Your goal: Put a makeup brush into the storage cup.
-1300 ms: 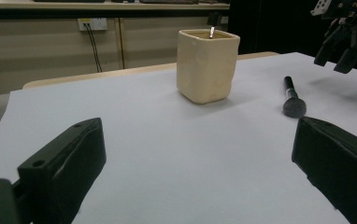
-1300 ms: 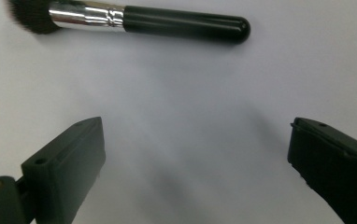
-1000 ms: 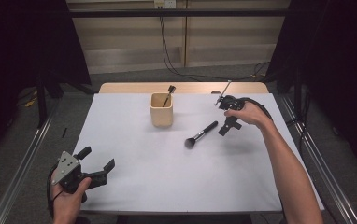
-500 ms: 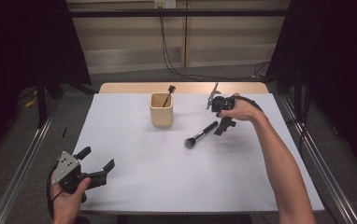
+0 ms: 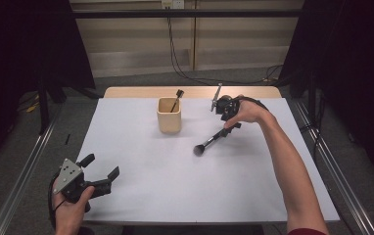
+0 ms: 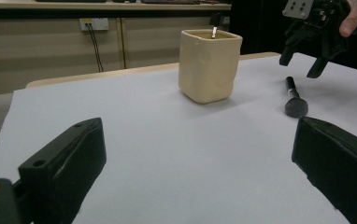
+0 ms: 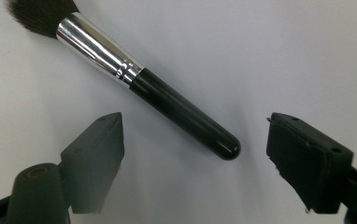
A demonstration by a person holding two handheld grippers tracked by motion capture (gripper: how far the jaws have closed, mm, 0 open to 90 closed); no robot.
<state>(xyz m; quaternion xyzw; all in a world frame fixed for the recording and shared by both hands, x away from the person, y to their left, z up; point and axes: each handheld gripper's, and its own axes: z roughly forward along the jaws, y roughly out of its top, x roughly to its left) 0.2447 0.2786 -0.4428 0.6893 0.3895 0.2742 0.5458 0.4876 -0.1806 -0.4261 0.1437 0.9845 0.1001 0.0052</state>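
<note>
A black makeup brush [image 5: 213,141] with a silver ferrule [image 7: 95,49] lies flat on the white table sheet [image 5: 175,186], bristles toward the near left. My right gripper [image 5: 230,128] hovers over the handle's far end. Its jaws have just been closing but stand open; the handle end [image 7: 214,140] lies between them, touching neither pad. A beige cup [image 5: 169,115] stands upright behind the brush, with a thin brush [image 5: 176,99] leaning inside. My left gripper [image 5: 101,165] rests at the near left corner, open and holding nothing; from there the cup [image 6: 208,65], the brush [image 6: 294,99] and the right gripper [image 6: 303,63] are in sight.
A wooden table edge [image 5: 190,92] shows beyond the white sheet. Metal rails [image 5: 23,181] run along both sides of the table. Cables [image 5: 175,54] hang down the back wall. Open sheet lies between the two grippers.
My right gripper has moved left and slightly down, from beyond the brush's far end to right over its handle end. The left gripper has stayed where it was.
</note>
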